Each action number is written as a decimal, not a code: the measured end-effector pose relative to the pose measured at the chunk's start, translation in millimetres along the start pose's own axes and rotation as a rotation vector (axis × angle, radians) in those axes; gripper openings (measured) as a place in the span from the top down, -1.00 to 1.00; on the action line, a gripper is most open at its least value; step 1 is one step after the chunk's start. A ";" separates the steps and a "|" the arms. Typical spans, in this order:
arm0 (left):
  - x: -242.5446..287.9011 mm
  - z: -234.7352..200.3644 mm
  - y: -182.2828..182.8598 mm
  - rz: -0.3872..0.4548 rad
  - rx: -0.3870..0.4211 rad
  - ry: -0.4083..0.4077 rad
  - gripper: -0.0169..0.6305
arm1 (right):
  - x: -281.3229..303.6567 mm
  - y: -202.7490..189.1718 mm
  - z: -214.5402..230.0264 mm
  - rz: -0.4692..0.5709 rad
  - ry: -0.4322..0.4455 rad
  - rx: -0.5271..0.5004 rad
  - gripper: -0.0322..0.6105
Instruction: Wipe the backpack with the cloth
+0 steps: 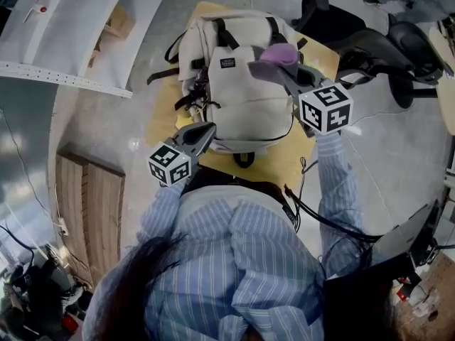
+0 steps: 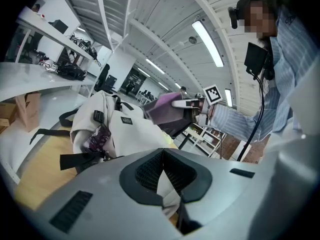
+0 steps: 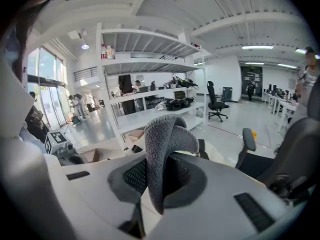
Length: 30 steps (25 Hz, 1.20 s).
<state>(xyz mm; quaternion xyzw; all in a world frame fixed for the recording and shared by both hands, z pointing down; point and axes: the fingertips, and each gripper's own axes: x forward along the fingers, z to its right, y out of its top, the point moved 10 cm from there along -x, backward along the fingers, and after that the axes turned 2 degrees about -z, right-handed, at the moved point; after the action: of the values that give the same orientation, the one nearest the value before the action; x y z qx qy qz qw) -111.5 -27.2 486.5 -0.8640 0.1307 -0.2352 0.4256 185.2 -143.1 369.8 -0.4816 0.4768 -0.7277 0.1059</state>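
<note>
A cream backpack (image 1: 245,94) lies flat on a yellow table (image 1: 274,163), with black straps at its top and left side. My left gripper (image 1: 207,132) sits at its near left corner, and in the left gripper view (image 2: 167,184) the jaws are shut on a fold of the cream fabric. My right gripper (image 1: 274,69) hovers over the pack's upper right part, shut on a purple cloth (image 1: 279,54). In the right gripper view the cloth (image 3: 167,139) looks grey and loops up out of the jaws (image 3: 160,176). The left gripper view shows the cloth (image 2: 162,109) above the backpack (image 2: 130,129).
Black office chairs (image 1: 370,41) stand just beyond the table's far right corner. A white shelf unit (image 1: 57,27) and a cardboard box (image 1: 117,23) lie to the left, and a wooden panel (image 1: 89,204) rests on the floor at near left. Cables hang beside my right sleeve (image 1: 334,183).
</note>
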 end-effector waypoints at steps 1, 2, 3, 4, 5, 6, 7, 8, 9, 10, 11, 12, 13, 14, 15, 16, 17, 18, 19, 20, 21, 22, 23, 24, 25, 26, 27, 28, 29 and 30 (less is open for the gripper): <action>-1.0 -0.3 -0.6 0.003 -0.002 0.003 0.93 | 13.8 10.1 -7.7 0.010 0.036 -0.009 0.77; -2.1 -1.0 -0.8 0.006 -0.004 0.006 0.93 | 28.6 19.0 -15.4 0.013 0.066 -0.021 0.77; -3.1 -1.9 -0.7 0.010 -0.005 0.010 0.94 | 43.7 26.9 -22.9 0.014 0.089 -0.036 0.77; -4.5 -3.2 -0.5 0.015 -0.005 0.014 0.93 | 58.9 33.6 -30.4 0.013 0.108 -0.051 0.77; -6.7 -4.7 -0.6 0.021 -0.007 0.020 0.93 | 74.1 38.8 -37.9 0.012 0.125 -0.063 0.77; -9.8 -6.2 -1.1 0.026 -0.010 0.029 0.93 | 89.2 42.1 -45.5 0.010 0.143 -0.070 0.77; -13.5 -7.5 -2.1 0.031 -0.016 0.040 0.93 | 103.6 43.3 -52.8 0.003 0.162 -0.072 0.77; -17.4 -8.6 -3.3 0.036 -0.023 0.052 0.93 | 116.9 42.8 -59.2 -0.009 0.179 -0.072 0.77; -21.1 -9.5 -4.6 0.039 -0.030 0.064 0.94 | 128.6 40.8 -63.8 -0.025 0.191 -0.072 0.77; -24.5 -10.4 -5.7 0.042 -0.036 0.074 0.93 | 138.2 38.0 -66.1 -0.042 0.195 -0.074 0.77; -27.6 -11.5 -6.7 0.045 -0.041 0.083 0.93 | 145.7 34.9 -65.9 -0.058 0.190 -0.076 0.77; -30.5 -12.9 -7.5 0.046 -0.044 0.091 0.93 | 150.9 31.9 -63.4 -0.071 0.180 -0.077 0.77; -33.4 -14.3 -8.1 0.047 -0.046 0.098 0.93 | 153.6 29.2 -59.3 -0.079 0.168 -0.074 0.77; -36.4 -15.6 -8.7 0.046 -0.048 0.105 0.93 | 154.0 26.8 -54.3 -0.083 0.158 -0.064 0.77; -38.8 -16.5 -9.3 0.044 -0.050 0.110 0.93 | 151.9 24.5 -48.5 -0.084 0.150 -0.051 0.77; -40.3 -17.1 -9.8 0.041 -0.052 0.113 0.93 | 147.9 22.2 -42.1 -0.083 0.142 -0.036 0.77; -40.5 -17.5 -9.9 0.039 -0.053 0.114 0.93 | 142.3 19.7 -34.8 -0.084 0.131 -0.025 0.77; -39.5 -17.7 -9.7 0.036 -0.053 0.112 0.93 | 135.9 16.9 -27.0 -0.086 0.117 -0.019 0.77; -37.4 -17.8 -9.0 0.035 -0.050 0.107 0.93 | 129.1 13.7 -18.7 -0.090 0.101 -0.017 0.77; -34.4 -17.6 -7.5 0.034 -0.046 0.099 0.93 | 122.1 10.1 -10.0 -0.094 0.082 -0.016 0.77; -30.8 -16.9 -5.4 0.034 -0.039 0.089 0.94 | 114.8 6.4 -0.9 -0.098 0.062 -0.013 0.77; -26.6 -15.8 -2.8 0.034 -0.032 0.076 0.93 | 107.0 2.3 8.5 -0.102 0.040 -0.008 0.77; -22.0 -14.2 -0.2 0.033 -0.025 0.063 0.93 | 98.5 -2.3 18.2 -0.106 0.016 0.001 0.77; -17.4 -12.2 2.2 0.032 -0.019 0.049 0.93 | 89.5 -7.4 28.2 -0.110 -0.010 0.012 0.77; -12.8 -10.2 4.6 0.031 -0.013 0.035 0.93 | 80.2 -13.0 38.3 -0.115 -0.037 0.024 0.77; -8.6 -8.3 6.7 0.030 -0.007 0.023 0.93 | 70.9 -18.7 48.4 -0.119 -0.065 0.038 0.77; -4.8 -6.7 8.7 0.028 -0.001 0.011 0.93 | 61.6 -24.5 58.2 -0.123 -0.094 0.053 0.77; -1.4 -5.2 10.3 0.026 0.004 0.001 0.93 | 52.4 -30.4 67.7 -0.125 -0.121 0.069 0.77; 1.7 -3.9 11.9 0.024 0.010 -0.007 0.94 | 43.3 -36.2 76.9 -0.126 -0.148 0.087 0.77; 4.7 -2.7 13.5 0.021 0.016 -0.012 0.93 | 34.1 -41.8 85.5 -0.126 -0.174 0.106 0.77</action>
<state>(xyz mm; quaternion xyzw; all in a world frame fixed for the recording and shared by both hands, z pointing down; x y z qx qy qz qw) -109.2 -39.2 478.6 -0.8605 0.1355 -0.2265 0.4358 249.0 -192.8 430.6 -0.5657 0.3956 -0.7125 0.1261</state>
